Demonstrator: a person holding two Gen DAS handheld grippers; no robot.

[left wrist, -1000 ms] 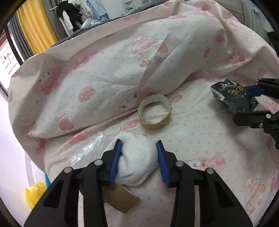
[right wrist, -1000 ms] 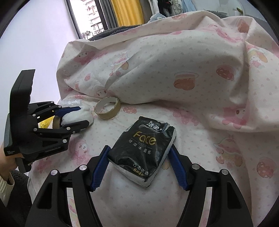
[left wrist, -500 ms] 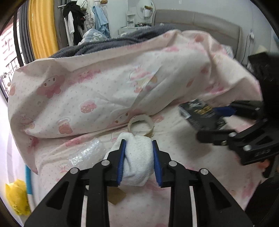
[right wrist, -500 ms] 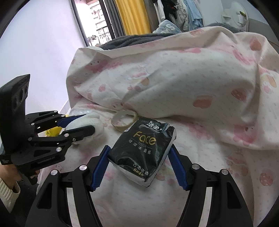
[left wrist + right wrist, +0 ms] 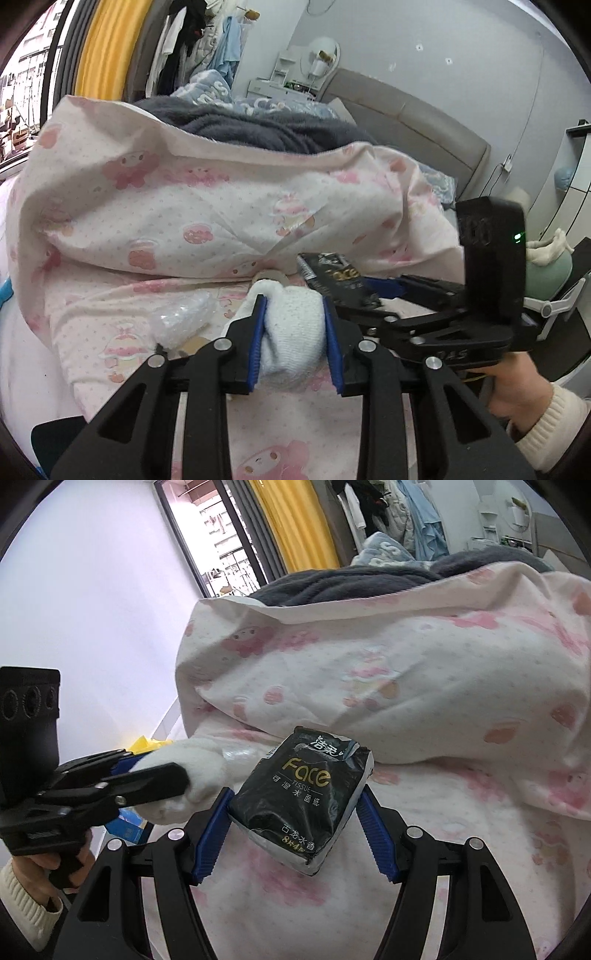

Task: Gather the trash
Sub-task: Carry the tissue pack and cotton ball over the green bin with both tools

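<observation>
My left gripper (image 5: 293, 300) is shut on a white crumpled wad (image 5: 291, 332), held above the bed. My right gripper (image 5: 295, 793) is shut on a black "Face" tissue pack (image 5: 295, 805), also lifted off the bedding. In the left wrist view the pack (image 5: 332, 273) and the right gripper (image 5: 369, 291) sit just right of the wad. The right wrist view shows the left gripper (image 5: 155, 771) with the wad (image 5: 192, 771) at the left. A cardboard tape ring (image 5: 271, 275) peeks out behind the wad. A clear plastic wrapper (image 5: 181, 317) and a brown card scrap (image 5: 192, 343) lie on the sheet.
A bunched pink-patterned duvet (image 5: 184, 206) rises behind, with a grey blanket (image 5: 258, 125) on top. A padded headboard (image 5: 406, 110) stands at the back. A yellow bag (image 5: 147, 744) and a blue box (image 5: 127, 829) lie beside the bed. Cream-sleeved hands (image 5: 517, 391) hold the grippers.
My left gripper squeezed tighter on the white wad, then lifted it and rolled. My right gripper rose with the pack. The two grippers now sit closer together.
</observation>
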